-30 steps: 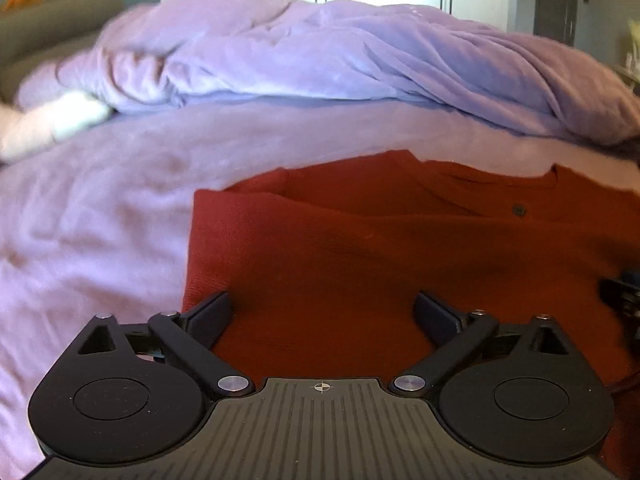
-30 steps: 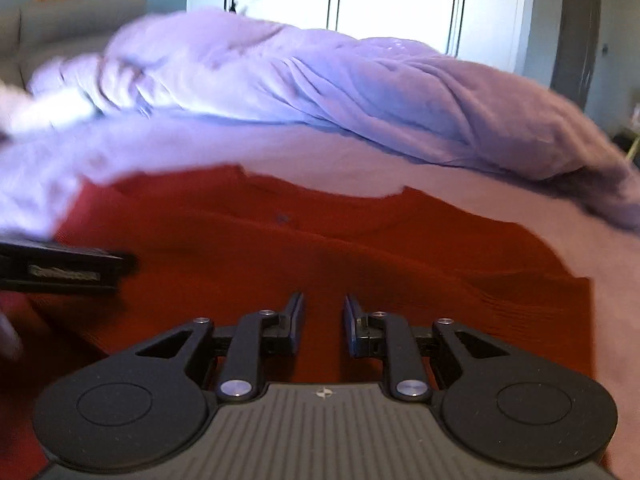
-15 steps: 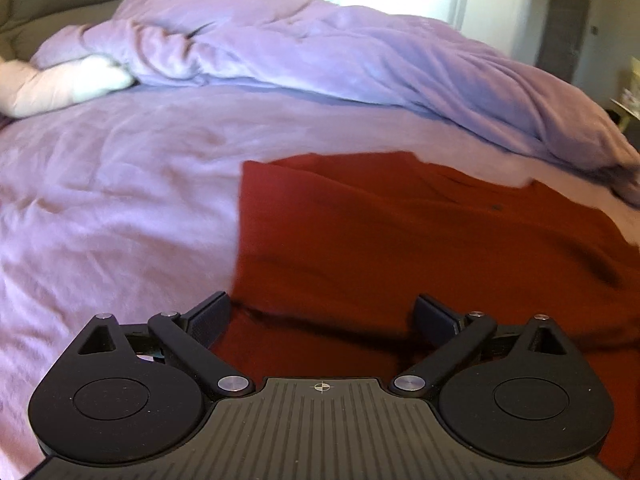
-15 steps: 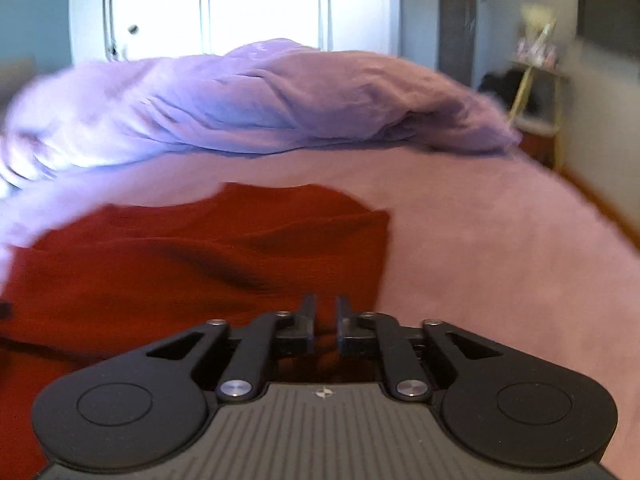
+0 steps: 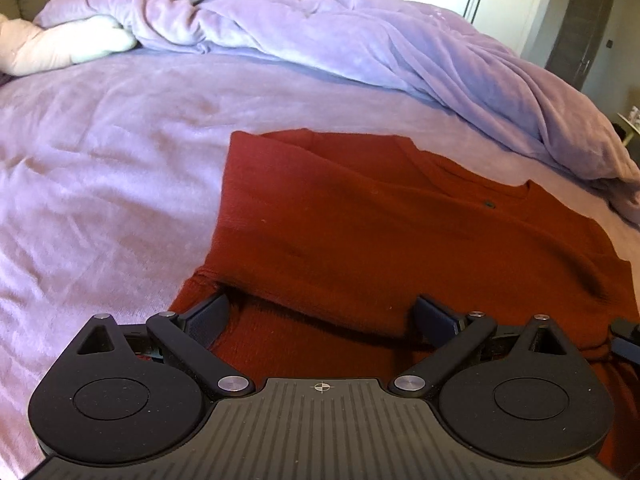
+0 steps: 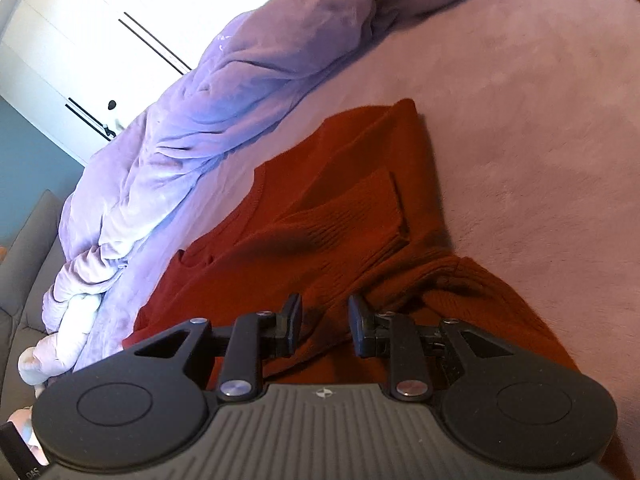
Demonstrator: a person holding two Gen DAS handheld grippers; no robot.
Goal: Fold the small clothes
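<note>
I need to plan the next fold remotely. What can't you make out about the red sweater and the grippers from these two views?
- Red sweater: near hem hidden by the left gripper body, left wrist view.
- Right gripper: jaws opening; whether the pads pinch the knit between them is unclear, right wrist view.
- Sweater's lower right side cut off by the frame edge, left wrist view.
- Small button: too small for detail.

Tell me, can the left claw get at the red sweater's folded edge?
Probably yes: the left claw hangs open right over the red sweater, and its folded edge lies between the fingers with nothing covering it.
</note>
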